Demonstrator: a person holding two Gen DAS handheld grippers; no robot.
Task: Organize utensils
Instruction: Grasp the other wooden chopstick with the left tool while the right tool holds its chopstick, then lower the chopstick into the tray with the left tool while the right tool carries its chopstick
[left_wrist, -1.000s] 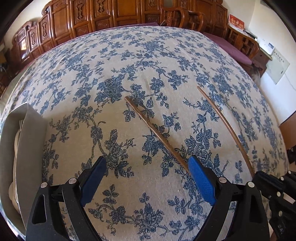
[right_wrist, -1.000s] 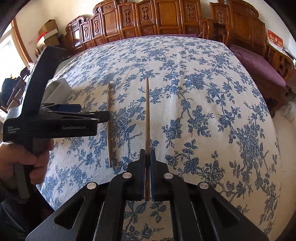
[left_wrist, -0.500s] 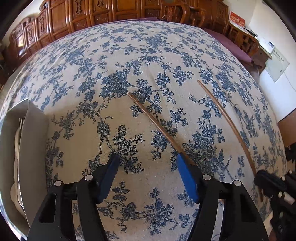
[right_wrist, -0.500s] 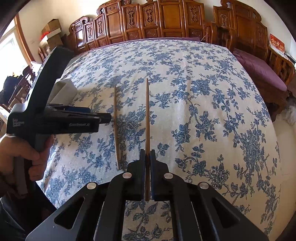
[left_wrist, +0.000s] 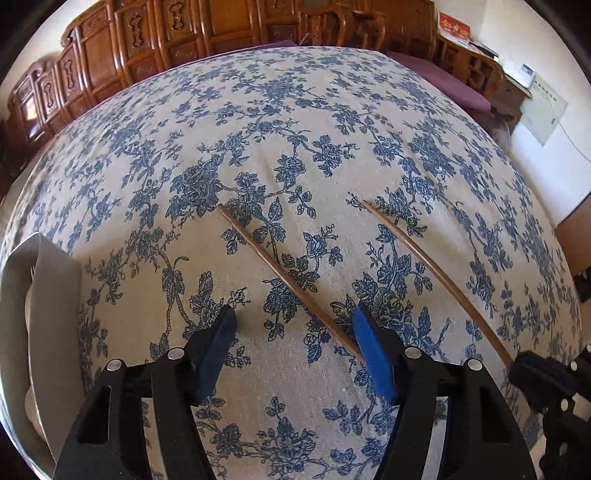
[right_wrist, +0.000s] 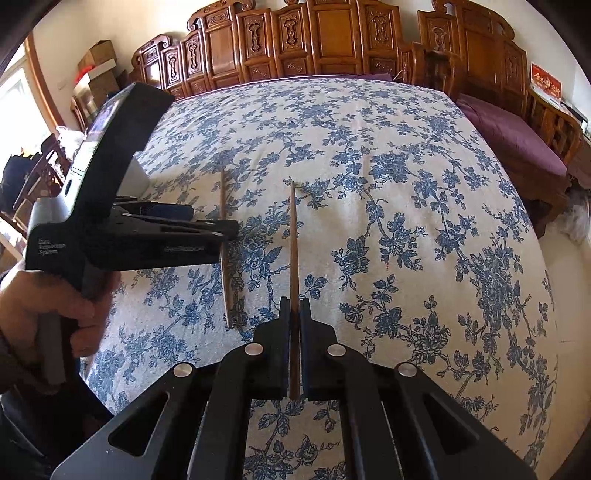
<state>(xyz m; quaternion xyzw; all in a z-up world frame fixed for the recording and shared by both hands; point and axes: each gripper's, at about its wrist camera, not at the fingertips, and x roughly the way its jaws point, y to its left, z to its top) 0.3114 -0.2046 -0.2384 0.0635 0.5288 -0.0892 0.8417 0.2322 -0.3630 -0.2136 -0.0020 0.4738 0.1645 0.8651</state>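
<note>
At far left of the left wrist view, cut off by the frame: a grey utensil tray holding pale handles and fork tines, hard to make out, near the edge of the blue floral tablecloth. Left gripper closing, pads not yet pressing, around the near end of one wooden chopstick, that end hidden behind the blue pad. Only in the right wrist view: right gripper clenched on the second chopstick, a hand on the left tool, wide bare cloth beyond.

Two thin brown wooden chopsticks — left chopstick lying flat on the floral cloth; right chopstick roughly parallel beside it, its near end raised.
</note>
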